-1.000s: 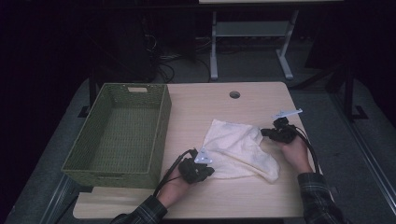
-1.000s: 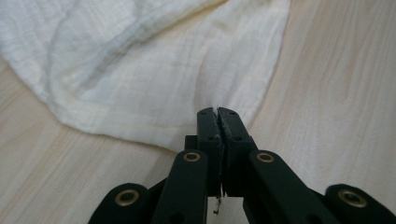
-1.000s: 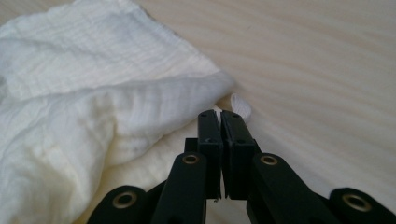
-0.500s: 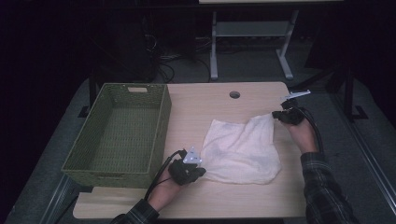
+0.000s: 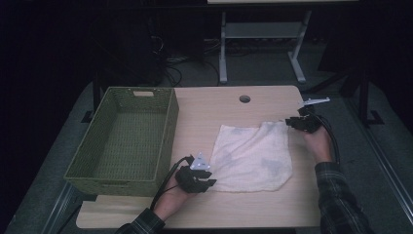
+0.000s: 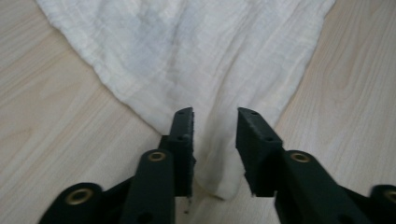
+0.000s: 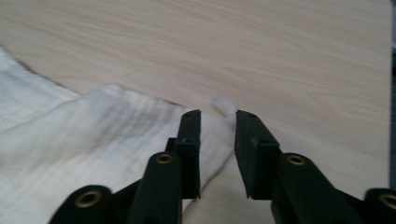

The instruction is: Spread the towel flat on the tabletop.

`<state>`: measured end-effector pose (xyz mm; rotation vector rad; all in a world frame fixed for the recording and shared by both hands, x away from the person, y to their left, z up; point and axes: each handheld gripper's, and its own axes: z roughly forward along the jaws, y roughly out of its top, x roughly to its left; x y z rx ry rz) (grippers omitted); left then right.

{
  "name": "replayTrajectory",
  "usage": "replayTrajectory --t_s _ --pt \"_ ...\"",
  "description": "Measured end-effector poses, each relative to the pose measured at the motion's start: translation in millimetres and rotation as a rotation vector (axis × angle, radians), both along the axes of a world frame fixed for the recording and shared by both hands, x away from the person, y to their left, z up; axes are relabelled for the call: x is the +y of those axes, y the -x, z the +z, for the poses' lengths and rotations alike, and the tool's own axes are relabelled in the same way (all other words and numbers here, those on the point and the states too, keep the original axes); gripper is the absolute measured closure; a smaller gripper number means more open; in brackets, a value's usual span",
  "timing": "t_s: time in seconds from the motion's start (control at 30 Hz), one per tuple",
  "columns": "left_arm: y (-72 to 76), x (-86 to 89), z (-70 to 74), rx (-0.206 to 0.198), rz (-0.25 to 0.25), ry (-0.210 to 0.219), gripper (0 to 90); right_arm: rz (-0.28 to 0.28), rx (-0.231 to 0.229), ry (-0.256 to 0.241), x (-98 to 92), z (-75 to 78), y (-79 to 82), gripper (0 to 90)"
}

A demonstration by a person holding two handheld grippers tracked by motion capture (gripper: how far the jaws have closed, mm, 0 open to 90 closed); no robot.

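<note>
High view: we see the white cloth [image 5: 253, 156] spread flat at centre-right of the table [image 5: 209, 107], the left gripper [image 5: 207, 181] at its lower-left corner, the right gripper [image 5: 292, 122] at its upper-right corner, and a green basket [image 5: 124, 141] at left. Jaw gaps are unreadable there. Each gripper view fills that in: jaws slightly apart, a cloth corner lying between them.

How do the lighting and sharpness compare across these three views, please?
The high view is dim, with the room beyond the table almost black and the cloth the brightest thing. The left gripper view is evenly lit, the cloth's weave crisp, the left gripper in focus. The right gripper view is softer, the cloth's fold shadowed beside the right gripper.
</note>
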<state>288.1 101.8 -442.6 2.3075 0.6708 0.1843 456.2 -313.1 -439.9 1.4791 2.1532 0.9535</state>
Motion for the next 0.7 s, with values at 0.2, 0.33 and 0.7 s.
replayTrajectory --t_s 0.2,0.33,0.7 --pt "-10.8 -5.3 0.4 -0.012 0.017 0.015 54.5 0.055 -0.015 -0.041 -1.5 2.7 31.4 67.2" --pt "-16.1 -7.7 -1.2 -0.013 0.025 0.004 51.5 0.083 -0.026 -0.059 -4.8 4.1 56.9 67.3" --pt "-17.2 -9.0 -7.0 -0.021 0.026 -0.008 46.5 0.157 -0.048 -0.065 -9.1 -7.5 130.8 68.9"
